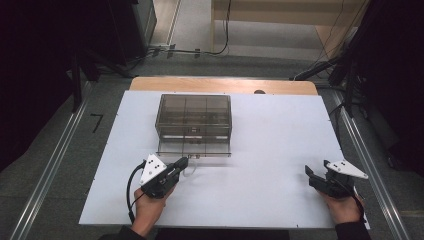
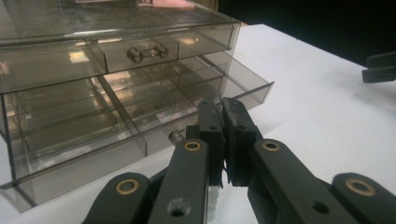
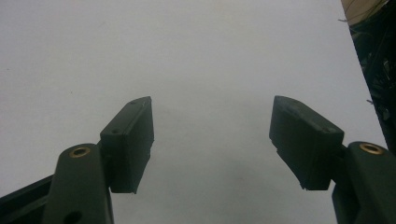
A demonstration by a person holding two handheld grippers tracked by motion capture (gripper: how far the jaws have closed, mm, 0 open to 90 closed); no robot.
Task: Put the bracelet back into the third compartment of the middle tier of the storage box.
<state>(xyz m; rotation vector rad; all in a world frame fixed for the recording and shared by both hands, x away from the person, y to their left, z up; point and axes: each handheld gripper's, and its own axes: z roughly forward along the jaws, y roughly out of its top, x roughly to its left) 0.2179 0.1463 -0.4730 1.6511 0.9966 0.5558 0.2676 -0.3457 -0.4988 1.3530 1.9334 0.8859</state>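
A smoky, see-through drawer box (image 1: 194, 117) stands on the white surface (image 1: 280, 150), toward its far left half, with its front facing the person. The box has two levels. The upper drawer (image 2: 140, 51) sits pushed in, and its small clear bar handle (image 2: 147, 51) shows at the middle of its front. The lower drawer (image 1: 194, 147) is pulled out toward the person, so its open top is exposed. Thin walls divide it into several compartments; in the left gripper view those compartments look bare, though reflections in the tinted plastic make the back ones hard to read. The upper drawer's contents cannot be told through the glare.

The left gripper (image 1: 181, 163), held in the left hand (image 1: 149, 207), reaches to the front edge of the pulled-out drawer at about its middle. In the left gripper view its fingers (image 2: 210, 126) are pressed together right at the drawer's front wall, where a small clear knob (image 2: 175, 136) sticks out just beside them; whether they pinch part of that handle cannot be told.

The right gripper (image 1: 311, 176), in the right hand (image 1: 345, 207), rests well apart near the right front corner of the surface. Its fingers (image 3: 133, 140) are spread wide over bare white surface with nothing between them.
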